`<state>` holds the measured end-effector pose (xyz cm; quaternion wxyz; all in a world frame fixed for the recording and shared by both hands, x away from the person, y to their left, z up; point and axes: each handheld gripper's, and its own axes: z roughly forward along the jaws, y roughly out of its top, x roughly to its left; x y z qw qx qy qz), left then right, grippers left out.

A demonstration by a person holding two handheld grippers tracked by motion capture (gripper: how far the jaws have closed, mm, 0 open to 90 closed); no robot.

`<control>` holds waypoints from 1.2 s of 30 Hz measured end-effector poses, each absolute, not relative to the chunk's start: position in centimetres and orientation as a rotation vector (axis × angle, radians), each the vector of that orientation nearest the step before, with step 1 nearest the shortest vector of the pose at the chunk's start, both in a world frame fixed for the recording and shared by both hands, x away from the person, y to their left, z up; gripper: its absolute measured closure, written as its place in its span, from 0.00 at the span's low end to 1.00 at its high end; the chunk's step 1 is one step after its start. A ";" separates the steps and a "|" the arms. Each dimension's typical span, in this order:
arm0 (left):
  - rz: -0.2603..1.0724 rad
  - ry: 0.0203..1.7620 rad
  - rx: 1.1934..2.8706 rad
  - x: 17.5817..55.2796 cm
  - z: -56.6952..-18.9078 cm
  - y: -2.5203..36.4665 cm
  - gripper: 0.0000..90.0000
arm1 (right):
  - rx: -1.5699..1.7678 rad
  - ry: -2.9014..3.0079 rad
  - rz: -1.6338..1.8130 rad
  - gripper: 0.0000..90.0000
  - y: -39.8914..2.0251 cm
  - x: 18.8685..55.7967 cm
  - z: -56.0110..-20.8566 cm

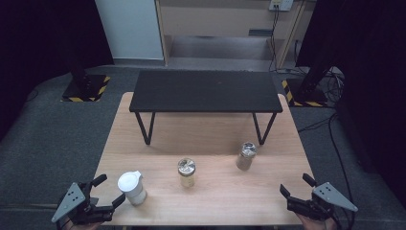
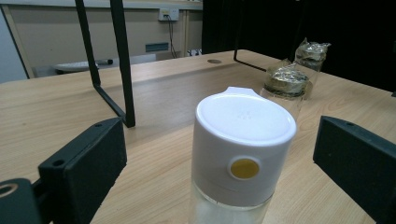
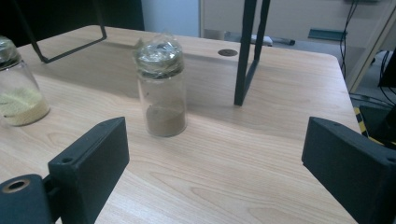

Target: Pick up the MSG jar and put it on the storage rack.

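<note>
A white-lidded clear jar stands near the table's front left; in the left gripper view the jar sits between my wide-apart jaws, untouched. My left gripper is open at the front left edge, just left of the jar. A glass jar with yellow grains stands mid-table, also seen as the yellow-grain jar. A jar with brown powder stands right of centre; this brown-powder jar is ahead of my right gripper, which is open with nothing between its jaws.
A low black shelf on thin metal legs stands across the far half of the wooden table. One of its legs rises just right of the brown-powder jar. Dark floor surrounds the table.
</note>
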<state>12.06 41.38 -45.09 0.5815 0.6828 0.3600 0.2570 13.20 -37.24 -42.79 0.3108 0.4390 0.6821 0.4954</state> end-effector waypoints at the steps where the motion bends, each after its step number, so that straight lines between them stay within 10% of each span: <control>1: 0.598 0.842 1.593 12.1 -45.1 41.4 0.02 | 1.159 1.801 1.308 0.09 -37.2 13.2 -42.8; 36: 0.584 0.891 1.619 11.4 -42.4 42.0 0.01 | 1.193 1.796 1.384 0.09 -38.3 13.5 -43.2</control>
